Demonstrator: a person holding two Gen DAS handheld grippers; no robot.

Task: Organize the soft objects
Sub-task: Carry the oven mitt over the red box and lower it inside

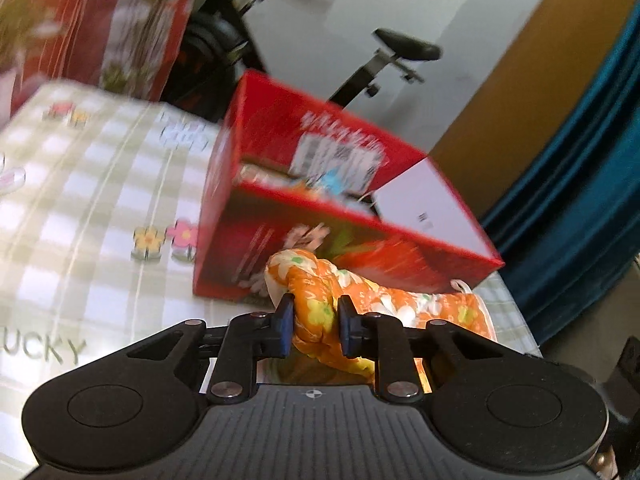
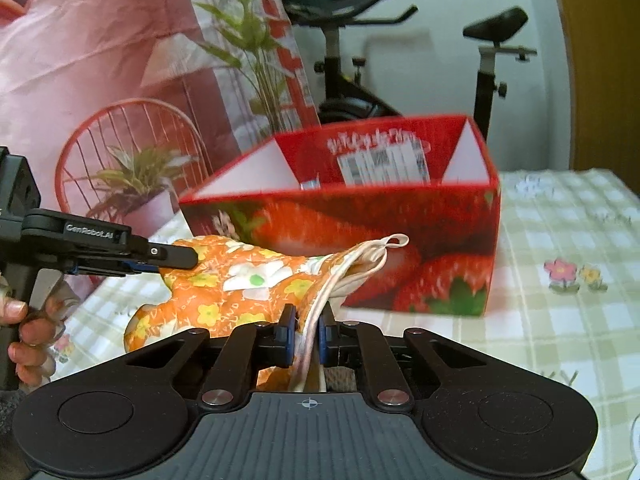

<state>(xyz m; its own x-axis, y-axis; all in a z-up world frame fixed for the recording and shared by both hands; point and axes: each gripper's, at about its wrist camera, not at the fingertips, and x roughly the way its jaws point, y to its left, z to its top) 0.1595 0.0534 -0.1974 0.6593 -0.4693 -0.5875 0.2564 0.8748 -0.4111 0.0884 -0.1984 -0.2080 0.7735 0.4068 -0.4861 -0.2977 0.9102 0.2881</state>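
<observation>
The orange floral cloth pouch (image 2: 224,280) is held off the checked bedspread (image 2: 560,240), just in front of the open red strawberry box (image 2: 400,240), its long axis strung between the two tools. The left gripper (image 1: 314,324) is clamped on the bunched end. The right gripper (image 2: 308,332) is pinched on the drawstring end, and the box lies straight ahead of both.

"GenRobot.AI" on left gripper (image 2: 176,258), "UCKY" on tablecloth (image 1: 44,350)

Cloth pouch (image 2: 240,280): orange, white and yellow flowers. Box (image 2: 360,232): red, strawberry print. Bed cover (image 1: 100,200): pale green-white check, small flower motifs. Curtain (image 1: 580,200) at 3 o'clock: teal.
</observation>
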